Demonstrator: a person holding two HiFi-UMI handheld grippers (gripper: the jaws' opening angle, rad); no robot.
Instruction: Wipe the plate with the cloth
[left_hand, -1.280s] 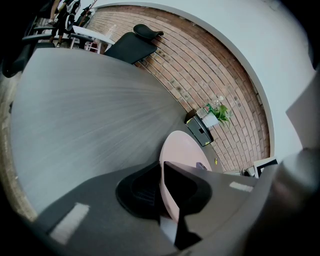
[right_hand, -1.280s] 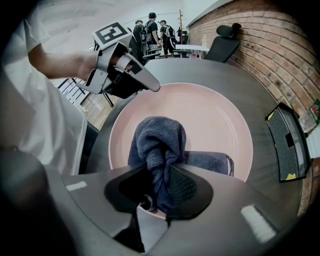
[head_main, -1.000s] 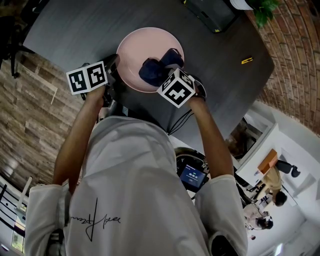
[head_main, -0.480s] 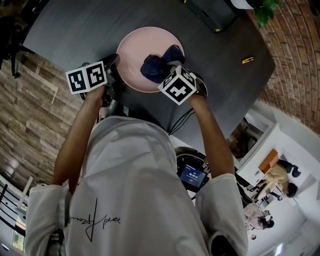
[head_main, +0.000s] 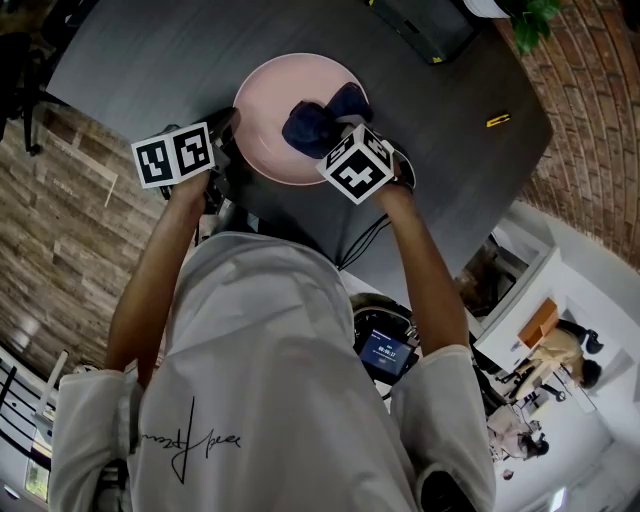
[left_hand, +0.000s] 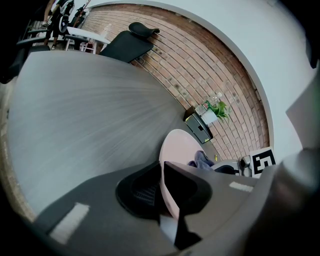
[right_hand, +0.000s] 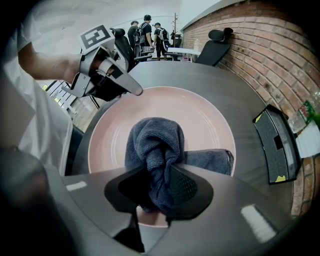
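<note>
— On the dark table (head_main: 150, 60), which step is in hand?

— The wiping itself, by my reading. The pink plate (right_hand: 200, 115) lies flat on the table. The blue cloth (right_hand: 155, 142) sits bunched on its inner face, toward the person's side, and one tail trails off to the right as far as the rim.

— What holds the cloth?

— The right gripper (right_hand: 160, 187). Its jaws are pinched tight on a twisted fold, and the wad bulges out past the tips onto the plate.

— And the other claw?

— The left gripper (left_hand: 161, 187) is clamped on the plate's rim at the person's left, one jaw on each face of the edge. I take that as steadying, not lifting, since the head view shows the plate down on the table.

— How far along is it?

— I can't say. The pink surface looks even all over, with no smear to show which parts are done. The far side and the left side lie bare of cloth.

— So what does the next move call for?

— Probably a sweep of the wad across that bare area, with pressure downward and the pinch firm so the cloth doesn't slip free. The left clamp must resist the push so the plate neither slides nor tips. The stroke should stop short of the rim where that clamp sits.
</note>
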